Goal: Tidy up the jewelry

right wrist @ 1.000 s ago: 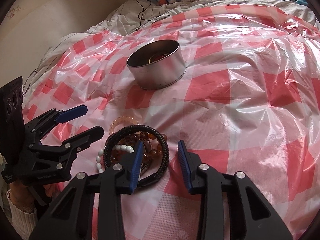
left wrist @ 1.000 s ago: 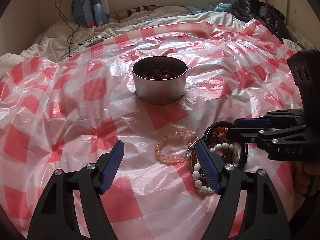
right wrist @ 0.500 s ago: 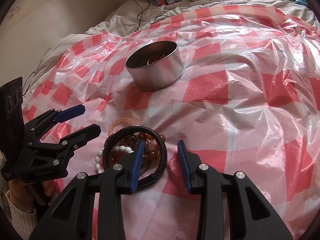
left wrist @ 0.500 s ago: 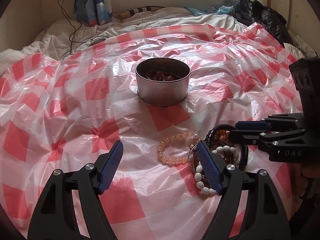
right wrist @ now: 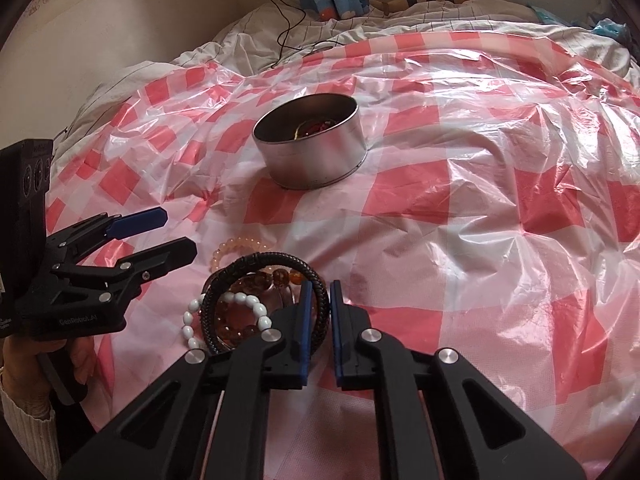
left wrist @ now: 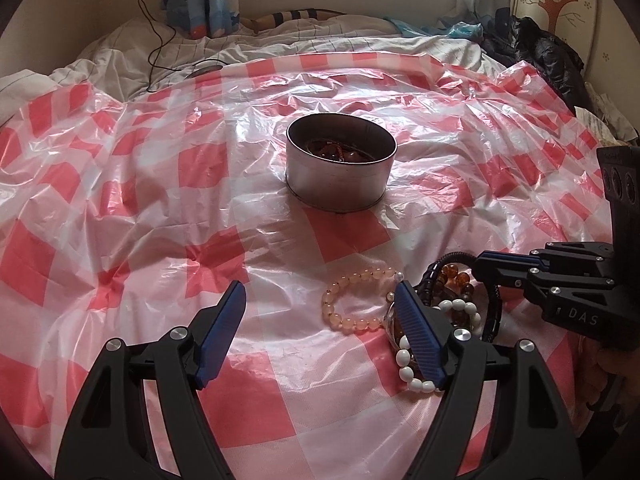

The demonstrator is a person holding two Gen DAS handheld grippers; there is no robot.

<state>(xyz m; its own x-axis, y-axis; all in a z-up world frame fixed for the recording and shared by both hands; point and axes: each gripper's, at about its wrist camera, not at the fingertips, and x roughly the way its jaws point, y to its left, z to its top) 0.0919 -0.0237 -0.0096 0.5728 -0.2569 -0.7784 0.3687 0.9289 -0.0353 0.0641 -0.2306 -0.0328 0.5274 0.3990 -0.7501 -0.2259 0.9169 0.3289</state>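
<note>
Black braided cord is what your right gripper [right wrist: 319, 300] has between its blue pads: the jaws are nearly closed on the near-right arc of the black braided bracelet [right wrist: 256, 258], which lies on the checked plastic sheet [right wrist: 460, 240] on the near side of the metal tin [right wrist: 310, 142]. Inside that black ring you see the amber bead bracelet [right wrist: 286, 276] and the white bead bracelet [right wrist: 240, 300], all touching in one small pile. Just beyond the pile, toward the tin, rests the pale peach bead bracelet [left wrist: 356, 300]. Your left gripper [left wrist: 320, 308] hovers beside the pile with its jaws wide apart, holding nothing. Farther away, the tin already contains some reddish jewelry. I judge the task as partly done: four bracelets remain outside the tin, and the black one seems next.
</note>
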